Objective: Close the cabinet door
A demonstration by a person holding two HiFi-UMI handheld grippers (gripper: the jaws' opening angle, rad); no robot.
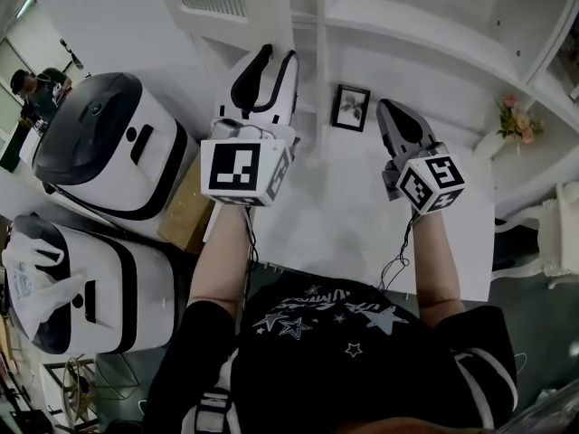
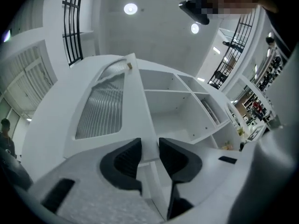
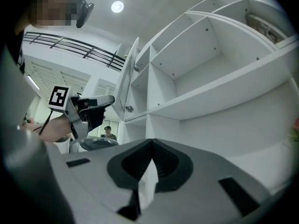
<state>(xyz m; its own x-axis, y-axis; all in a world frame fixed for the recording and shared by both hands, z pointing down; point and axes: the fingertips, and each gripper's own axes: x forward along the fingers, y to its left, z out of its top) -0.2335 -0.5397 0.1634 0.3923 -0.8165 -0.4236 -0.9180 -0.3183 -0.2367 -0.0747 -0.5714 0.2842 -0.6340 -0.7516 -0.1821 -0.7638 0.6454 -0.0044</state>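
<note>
The white cabinet door (image 2: pixel 100 108) with a ribbed glass panel stands swung out from the open shelves (image 2: pixel 173 106). In the head view the door (image 1: pixel 262 7) sits at the top, just above my left gripper (image 1: pixel 279 54). In the left gripper view my left gripper (image 2: pixel 149 141) has its jaws a narrow way apart, and the door's free edge near its bottom corner fills the gap. The right gripper view shows the door (image 3: pixel 127 78) edge-on with that left gripper (image 3: pixel 112 99) at it. My right gripper (image 1: pixel 384 107) hangs to the right, below the shelves, its tips (image 3: pixel 152 141) together on nothing.
A small framed picture (image 1: pixel 350 107) and pink flowers (image 1: pixel 516 120) stand on the white counter (image 1: pixel 344 215). Two white-and-black machines (image 1: pixel 109 143) (image 1: pixel 72 287) and a cardboard box (image 1: pixel 185 215) are at the left. A person (image 1: pixel 36 84) is at the far left.
</note>
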